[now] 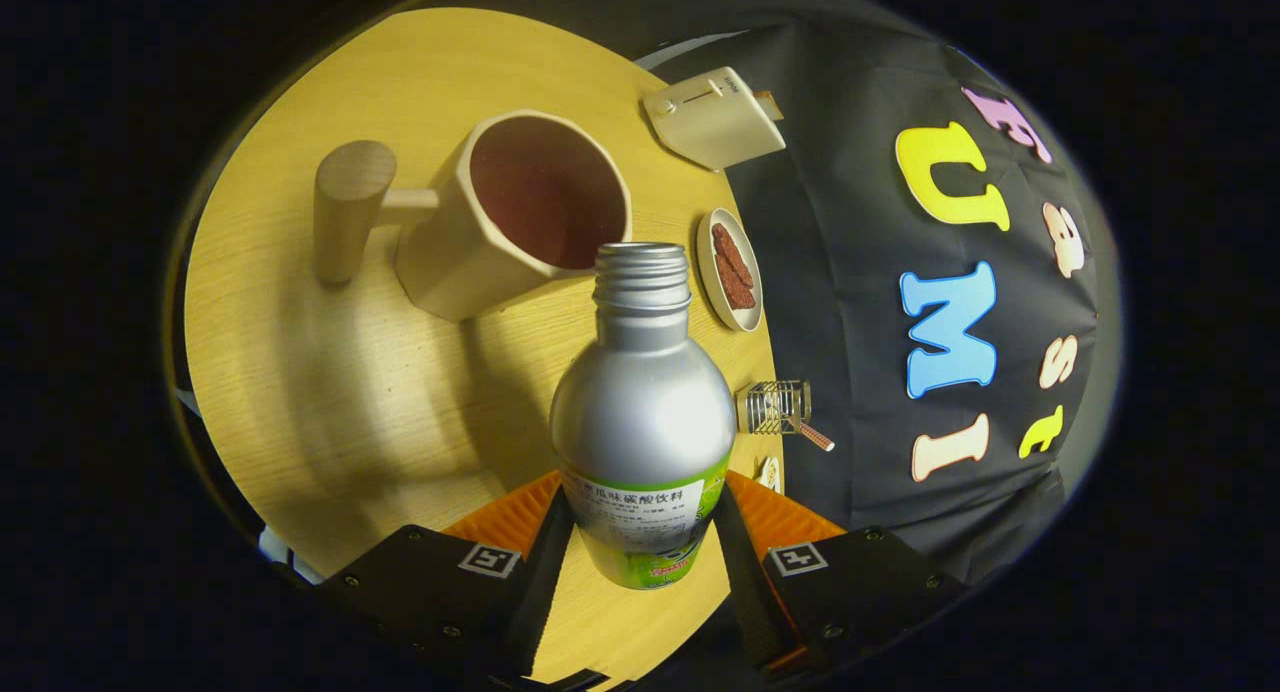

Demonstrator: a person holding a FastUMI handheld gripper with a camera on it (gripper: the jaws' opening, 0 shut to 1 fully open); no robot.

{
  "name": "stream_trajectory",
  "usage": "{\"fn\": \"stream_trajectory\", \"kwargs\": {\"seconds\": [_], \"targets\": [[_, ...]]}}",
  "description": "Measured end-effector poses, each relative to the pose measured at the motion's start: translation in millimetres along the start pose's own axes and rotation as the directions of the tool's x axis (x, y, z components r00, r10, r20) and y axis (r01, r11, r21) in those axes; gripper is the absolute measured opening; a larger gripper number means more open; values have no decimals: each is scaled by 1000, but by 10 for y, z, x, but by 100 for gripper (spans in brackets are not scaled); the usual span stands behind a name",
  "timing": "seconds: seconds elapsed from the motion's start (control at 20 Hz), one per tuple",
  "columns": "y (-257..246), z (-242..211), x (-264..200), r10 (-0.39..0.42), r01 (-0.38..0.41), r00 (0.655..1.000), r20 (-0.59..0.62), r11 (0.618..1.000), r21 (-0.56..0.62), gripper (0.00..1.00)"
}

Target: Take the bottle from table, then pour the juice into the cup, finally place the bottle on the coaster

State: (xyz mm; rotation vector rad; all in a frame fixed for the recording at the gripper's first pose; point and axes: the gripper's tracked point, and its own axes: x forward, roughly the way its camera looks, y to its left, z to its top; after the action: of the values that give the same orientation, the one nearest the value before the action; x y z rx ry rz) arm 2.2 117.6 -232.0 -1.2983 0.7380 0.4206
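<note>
Upper left of centre sits the beige faceted cup with a wooden handle [520, 212]; I hold the open silver aluminium bottle [642, 412] clamped between my gripper's [640, 532] fingers, mouth tilted to its rim for pouring.

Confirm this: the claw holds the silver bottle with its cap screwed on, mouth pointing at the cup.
Wrong on the cap. In the gripper view the silver bottle is uncapped, its bare threaded neck open. The rest holds: the claw is shut on it, mouth pointing at the cup.
</note>
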Motion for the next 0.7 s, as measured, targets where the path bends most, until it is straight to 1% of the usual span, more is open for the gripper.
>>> {"fn": "stream_trajectory", "kwargs": {"seconds": [0.35,0.7], "targets": [[-68,-46,-22,1,-5,999,-47,996,-89,76],[-188,-15,-65,-19,3,995,-95,986,-167,76]]}}
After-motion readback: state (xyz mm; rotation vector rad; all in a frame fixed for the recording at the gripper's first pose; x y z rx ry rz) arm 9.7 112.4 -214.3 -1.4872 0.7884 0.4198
